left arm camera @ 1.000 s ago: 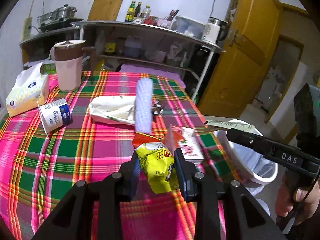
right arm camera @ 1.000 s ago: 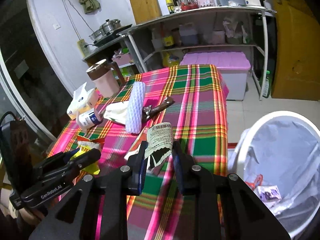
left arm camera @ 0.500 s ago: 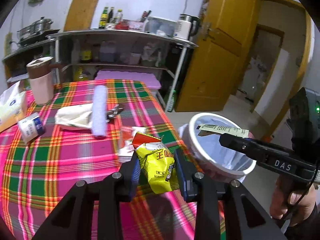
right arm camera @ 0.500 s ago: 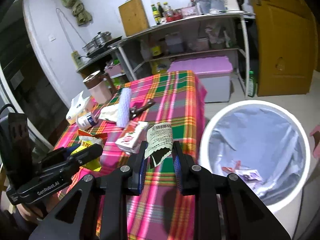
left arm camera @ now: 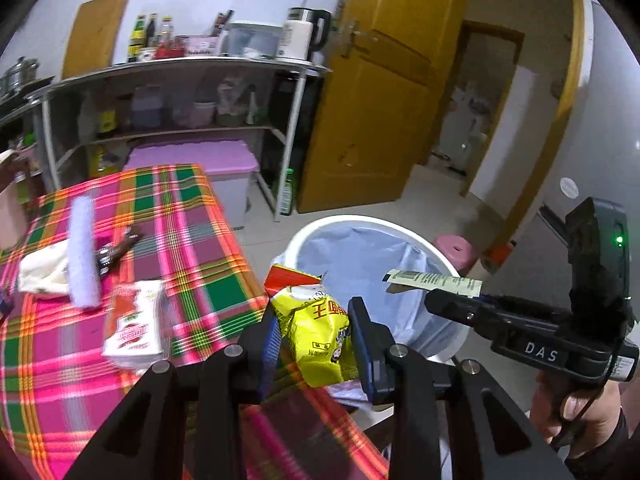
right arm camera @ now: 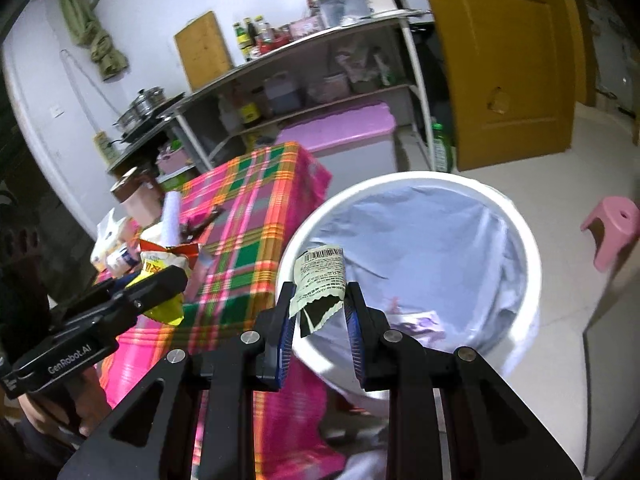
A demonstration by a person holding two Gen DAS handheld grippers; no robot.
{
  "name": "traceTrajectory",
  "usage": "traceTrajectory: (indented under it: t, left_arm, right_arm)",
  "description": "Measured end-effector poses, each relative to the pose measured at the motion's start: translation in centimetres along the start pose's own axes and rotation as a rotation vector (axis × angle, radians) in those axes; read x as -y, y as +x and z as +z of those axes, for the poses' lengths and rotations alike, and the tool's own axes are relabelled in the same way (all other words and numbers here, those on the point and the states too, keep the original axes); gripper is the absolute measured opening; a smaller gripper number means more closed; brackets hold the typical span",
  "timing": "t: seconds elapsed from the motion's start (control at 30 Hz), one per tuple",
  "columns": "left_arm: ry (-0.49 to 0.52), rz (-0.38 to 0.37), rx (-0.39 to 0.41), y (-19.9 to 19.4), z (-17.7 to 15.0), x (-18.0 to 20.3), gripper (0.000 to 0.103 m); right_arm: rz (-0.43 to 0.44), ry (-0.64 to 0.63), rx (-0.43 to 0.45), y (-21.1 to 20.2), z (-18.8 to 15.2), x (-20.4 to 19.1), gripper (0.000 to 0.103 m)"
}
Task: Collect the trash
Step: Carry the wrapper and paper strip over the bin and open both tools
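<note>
Over the white bin (right arm camera: 400,184), part done: my right gripper (right arm camera: 318,312) clamps a pale barcode wrapper (right arm camera: 320,280), my left gripper (left arm camera: 316,332) a yellow snack bag (left arm camera: 320,336); wrappers already lie inside; red-white packet (left arm camera: 134,328) awaits on the plaid table (left arm camera: 192,248)

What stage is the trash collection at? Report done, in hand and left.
Done: a few scraps already lie in the lined white bin.
In hand: the left gripper clamps a yellow snack bag at the table edge; the right gripper holds a torn label wrapper over the bin.
Left: a red-and-white packet still on the plaid tablecloth.
</note>
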State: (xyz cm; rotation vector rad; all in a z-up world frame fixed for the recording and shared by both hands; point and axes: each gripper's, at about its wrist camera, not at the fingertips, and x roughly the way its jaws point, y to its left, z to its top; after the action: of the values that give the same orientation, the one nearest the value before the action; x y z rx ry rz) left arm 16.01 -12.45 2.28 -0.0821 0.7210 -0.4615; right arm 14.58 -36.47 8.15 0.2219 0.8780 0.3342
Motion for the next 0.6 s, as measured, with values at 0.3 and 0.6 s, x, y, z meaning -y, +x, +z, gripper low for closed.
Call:
traceTrajectory:
  t: [0.3,0.6]
  left_arm:
    - [0.055,-0.057,-0.048,4.4,0.9,2.3,0.034]
    - [0.068,-0.095,-0.09,7.7,1.5,3.0,0.034]
  right_arm:
    - [-0.069,0.038,-0.047,0.9,-0.3,3.4,0.026]
    - [-0.12,0.057,-0.074,1.5,-0.3,5.5,0.035]
